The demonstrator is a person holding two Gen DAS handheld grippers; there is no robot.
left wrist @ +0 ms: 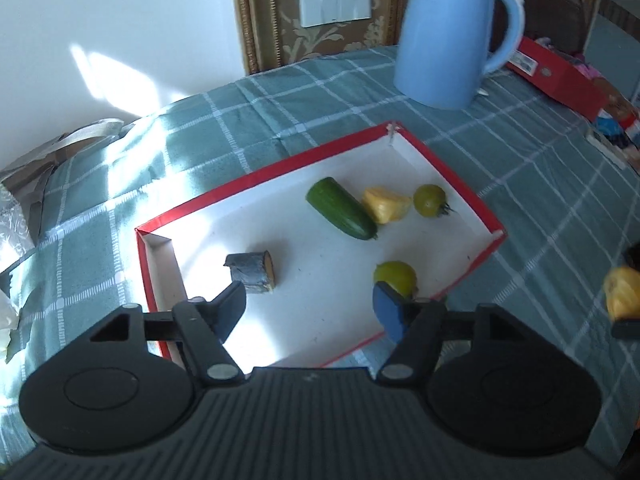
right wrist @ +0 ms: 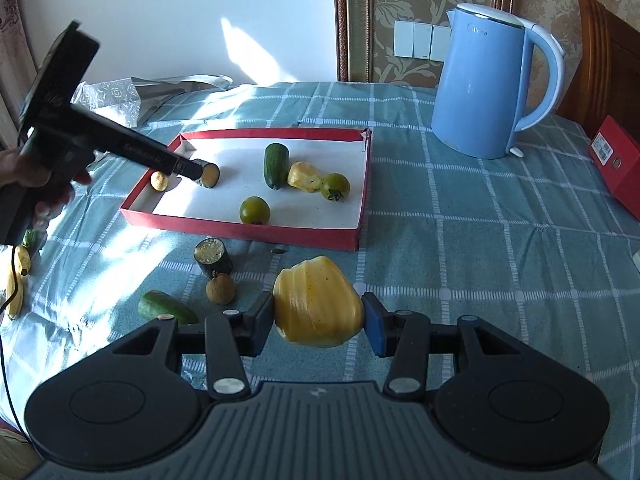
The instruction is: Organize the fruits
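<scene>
A red-rimmed white tray (left wrist: 256, 178) (right wrist: 240, 226) holds a cucumber (left wrist: 341, 208) (right wrist: 276, 165), a yellow fruit piece (left wrist: 386, 204) (right wrist: 304, 177), two green tomatoes (left wrist: 430, 200) (left wrist: 396, 278) (right wrist: 335, 186) (right wrist: 255, 210), a dark sugarcane chunk (left wrist: 252, 272) (right wrist: 208, 174) and a small longan (right wrist: 159, 181). My left gripper (left wrist: 308, 308) is open and empty above the tray's near side. My right gripper (right wrist: 318, 322) is shut on a large yellow fruit piece (right wrist: 318, 308), held above the cloth in front of the tray; it also shows in the left wrist view (left wrist: 622, 294).
On the checked cloth in front of the tray lie a sugarcane chunk (right wrist: 213, 258), a longan (right wrist: 220, 289), a cucumber piece (right wrist: 166, 307) and small bananas (right wrist: 18, 276). A blue kettle (right wrist: 494, 84) (left wrist: 452, 36) and a red box (right wrist: 618, 164) (left wrist: 556, 74) stand at the right. Foil bags (right wrist: 120, 94) lie far left.
</scene>
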